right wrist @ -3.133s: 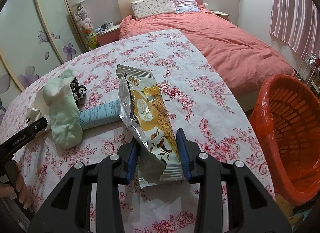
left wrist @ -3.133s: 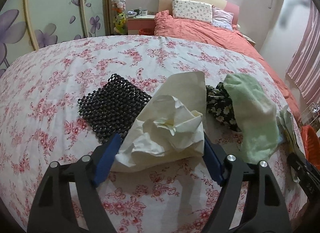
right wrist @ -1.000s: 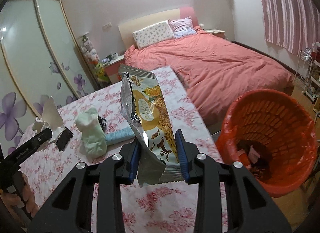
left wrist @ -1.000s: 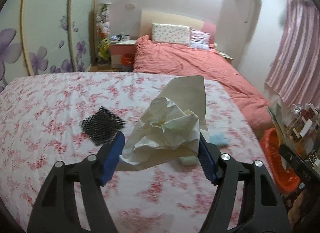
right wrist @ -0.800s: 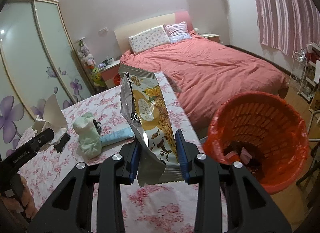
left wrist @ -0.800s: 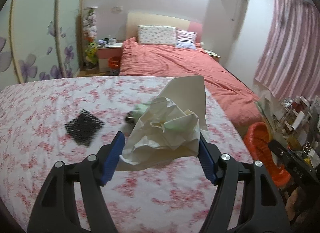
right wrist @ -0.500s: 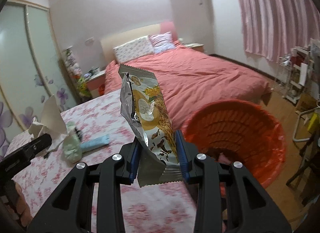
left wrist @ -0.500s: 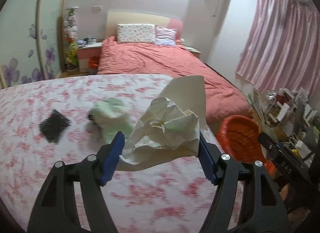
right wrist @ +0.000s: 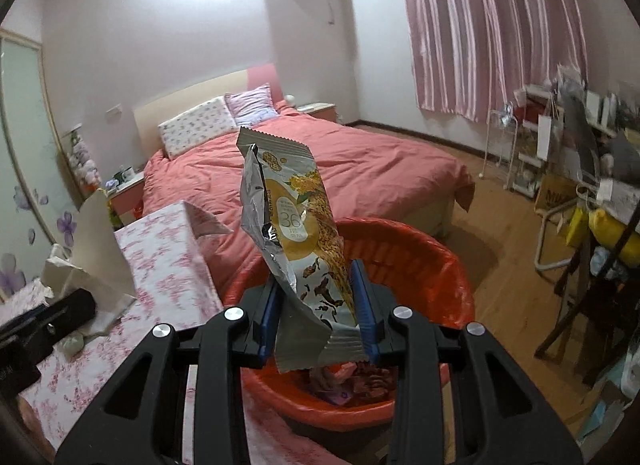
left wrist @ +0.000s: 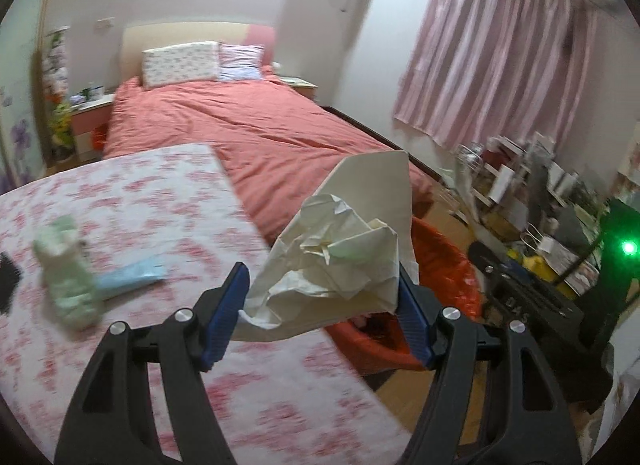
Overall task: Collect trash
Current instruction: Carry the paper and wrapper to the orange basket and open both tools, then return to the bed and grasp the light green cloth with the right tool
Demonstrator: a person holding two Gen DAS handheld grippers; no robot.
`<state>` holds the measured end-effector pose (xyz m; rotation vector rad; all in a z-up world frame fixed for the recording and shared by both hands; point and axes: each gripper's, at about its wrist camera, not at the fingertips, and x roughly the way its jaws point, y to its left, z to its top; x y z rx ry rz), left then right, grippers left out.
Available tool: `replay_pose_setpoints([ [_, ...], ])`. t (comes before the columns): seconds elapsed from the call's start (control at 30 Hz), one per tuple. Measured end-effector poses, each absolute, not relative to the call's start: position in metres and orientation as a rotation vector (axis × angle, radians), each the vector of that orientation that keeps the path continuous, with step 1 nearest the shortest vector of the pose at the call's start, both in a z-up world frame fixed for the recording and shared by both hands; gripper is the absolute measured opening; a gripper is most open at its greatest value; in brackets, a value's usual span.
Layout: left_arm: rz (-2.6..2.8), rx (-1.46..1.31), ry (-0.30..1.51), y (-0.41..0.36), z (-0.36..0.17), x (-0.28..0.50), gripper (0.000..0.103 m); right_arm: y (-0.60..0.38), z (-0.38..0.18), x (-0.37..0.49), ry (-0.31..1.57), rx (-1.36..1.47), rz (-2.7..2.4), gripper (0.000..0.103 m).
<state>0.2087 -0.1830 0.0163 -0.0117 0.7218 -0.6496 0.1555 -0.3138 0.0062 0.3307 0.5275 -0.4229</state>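
Note:
My left gripper [left wrist: 320, 313] is shut on a crumpled cream paper [left wrist: 340, 253], held over the right edge of the floral table [left wrist: 168, 209]. Behind the paper the red trash basket [left wrist: 448, 265] shows beside the table. My right gripper [right wrist: 318, 309] is shut on a silver and yellow snack wrapper [right wrist: 296, 233], which stands upright over the red trash basket [right wrist: 420, 261]. Some trash lies in the bottom of that basket. At the left of the right wrist view the crumpled paper [right wrist: 96, 249] and the left gripper's black body [right wrist: 40, 325] are seen.
A green cloth [left wrist: 68, 281] and a pale blue tube [left wrist: 132, 277] lie on the table. A bed with a red cover [right wrist: 320, 169] stands behind. Cluttered shelves and a rack [right wrist: 560, 153] line the right wall under pink curtains [right wrist: 492, 25]. Wooden floor [right wrist: 508, 249] surrounds the basket.
Both grippers have swung right, off the table and toward the red basket, each keeping its hold. The basket now sits right under the wrapper; the black mat has slid to the picture's left edge.

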Motion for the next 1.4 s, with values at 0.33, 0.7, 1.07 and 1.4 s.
replay_pose_setpoints([
  [0.33,-0.743,0.046,0.804,-0.262,-0.018,0.221,0.071,-0.371,-0.007,0.148,0.553,0.439,-0.410,0.036],
  [0.7,-0.678,0.046,0.895,-0.255,-0.047,0.245,0.083,-0.382,-0.020,0.144,0.609,0.451,-0.407,0.065],
  [1.07,-0.528,0.072,0.817,-0.170,-0.032,0.235,0.086,-0.346,-0.005,0.150,0.631,0.316,-0.371,0.065],
  [1.4,-0.256,0.001,0.836,-0.027,-0.042,0.248,0.086,-0.273,0.004,0.171,0.672,0.202,-0.218,0.065],
])
